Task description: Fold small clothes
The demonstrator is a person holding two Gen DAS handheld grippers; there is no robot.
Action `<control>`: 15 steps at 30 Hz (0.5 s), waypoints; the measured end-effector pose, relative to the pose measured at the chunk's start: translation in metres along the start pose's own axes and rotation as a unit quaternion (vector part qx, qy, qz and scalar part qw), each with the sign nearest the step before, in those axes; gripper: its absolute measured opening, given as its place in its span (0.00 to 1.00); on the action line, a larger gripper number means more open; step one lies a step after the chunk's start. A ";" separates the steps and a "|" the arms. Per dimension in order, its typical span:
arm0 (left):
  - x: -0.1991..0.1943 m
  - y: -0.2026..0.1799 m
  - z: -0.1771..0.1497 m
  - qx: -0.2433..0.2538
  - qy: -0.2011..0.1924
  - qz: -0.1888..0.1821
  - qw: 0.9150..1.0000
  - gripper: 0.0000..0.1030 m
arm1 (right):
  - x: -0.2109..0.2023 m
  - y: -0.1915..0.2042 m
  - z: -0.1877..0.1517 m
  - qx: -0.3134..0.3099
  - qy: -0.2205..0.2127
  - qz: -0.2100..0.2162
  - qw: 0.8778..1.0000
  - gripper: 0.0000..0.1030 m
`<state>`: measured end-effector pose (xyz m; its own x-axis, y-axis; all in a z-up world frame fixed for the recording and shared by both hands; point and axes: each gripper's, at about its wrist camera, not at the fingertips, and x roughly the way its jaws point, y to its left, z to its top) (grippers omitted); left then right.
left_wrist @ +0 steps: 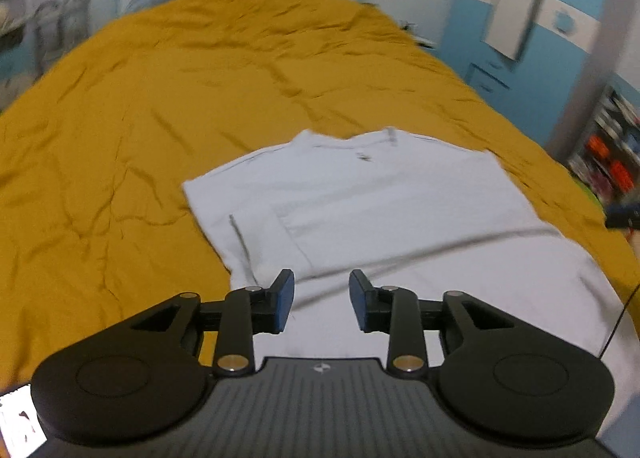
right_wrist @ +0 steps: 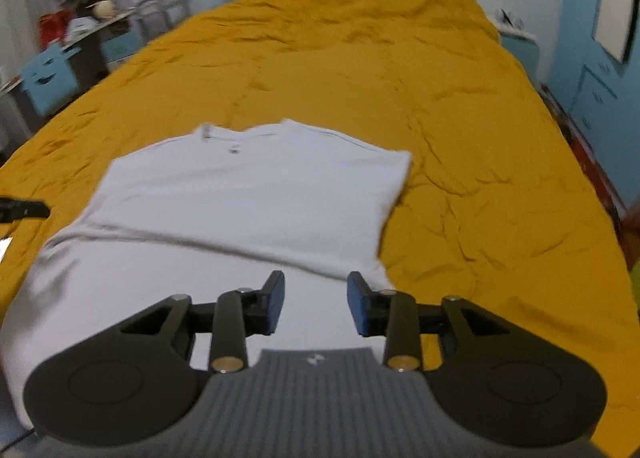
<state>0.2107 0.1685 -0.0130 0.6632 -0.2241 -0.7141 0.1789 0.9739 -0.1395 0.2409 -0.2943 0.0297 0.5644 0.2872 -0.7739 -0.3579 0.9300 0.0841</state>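
White shirt (left_wrist: 400,218) on mustard bedspread (left_wrist: 120,118)

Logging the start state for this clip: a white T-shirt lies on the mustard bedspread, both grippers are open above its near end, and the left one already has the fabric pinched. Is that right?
Not quite. The left gripper is not pinching anything: the left wrist view shows its jaws apart with bare white T-shirt between them. The rest stands: the shirt lies on the mustard bedspread, and the right gripper is open too.
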 end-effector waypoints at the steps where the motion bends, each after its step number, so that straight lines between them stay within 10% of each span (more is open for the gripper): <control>1: -0.009 -0.007 -0.004 0.017 -0.002 -0.005 1.000 0.40 | -0.009 0.006 -0.007 -0.012 -0.001 0.004 1.000 0.33; 15: -0.068 -0.078 -0.102 0.223 0.043 -0.023 0.974 0.55 | -0.073 0.075 -0.133 -0.167 0.055 0.028 0.984 0.42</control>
<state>0.0773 0.1113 -0.0232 0.5867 -0.2446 -0.7720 0.5173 0.8466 0.1250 0.0741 -0.2761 0.0096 0.4594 0.2921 -0.8388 -0.6213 0.7806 -0.0684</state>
